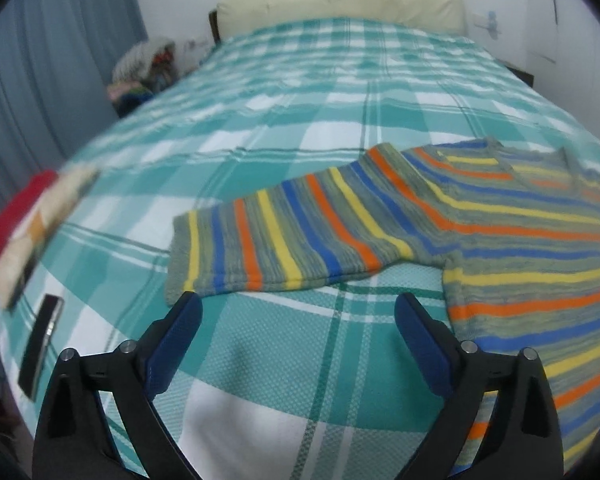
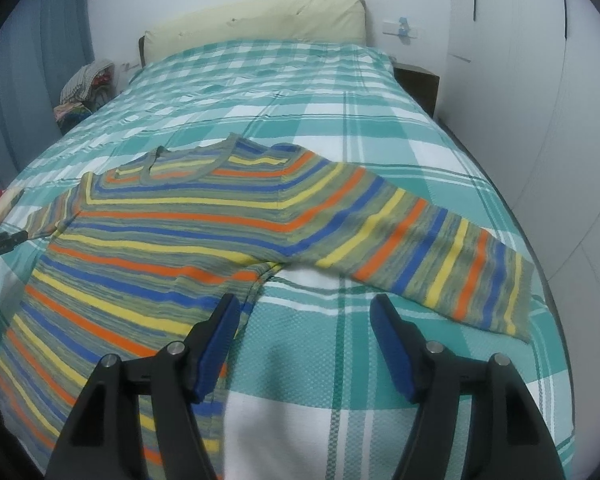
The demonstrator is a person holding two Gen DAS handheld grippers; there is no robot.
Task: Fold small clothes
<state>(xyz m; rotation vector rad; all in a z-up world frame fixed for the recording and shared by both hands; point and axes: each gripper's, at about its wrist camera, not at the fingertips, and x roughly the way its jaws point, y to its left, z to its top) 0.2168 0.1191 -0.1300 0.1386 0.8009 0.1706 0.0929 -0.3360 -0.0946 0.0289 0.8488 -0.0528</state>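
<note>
While the striped sweater [image 2: 172, 240] lay spread flat on the teal-and-white checked bedspread [image 2: 340, 360], neckline toward the cream headboard [image 2: 260, 20], I held both of my tools above the near edge of the bed with nothing in either one. My left gripper [image 1: 298, 312] had its blue-padded fingers [image 1: 180, 328] spread wide apart over bare bedspread [image 1: 280, 360], just short of the cuff of the sweater's left sleeve [image 1: 284, 236], which stretched out sideways from the body. I could not tell whether the left fingertip touched the cuff or only overlapped it in view. My right gripper [image 2: 302, 320] was likewise wide open, its left finger [image 2: 216, 336] hovering over the side edge of the sweater's body and its right finger over the cover, with the right sleeve [image 2: 428, 256] lying outstretched just beyond them, angled toward the bed's right side. At the left edge of the bed, well apart from the sweater, there sat a red and cream folded bundle [image 1: 24, 224] and a dark flat object [image 1: 40, 348], both too blurred for me to identify. A heap of clothing [image 2: 84, 88] stood beside the bed near the grey curtain [image 1: 40, 80].
</note>
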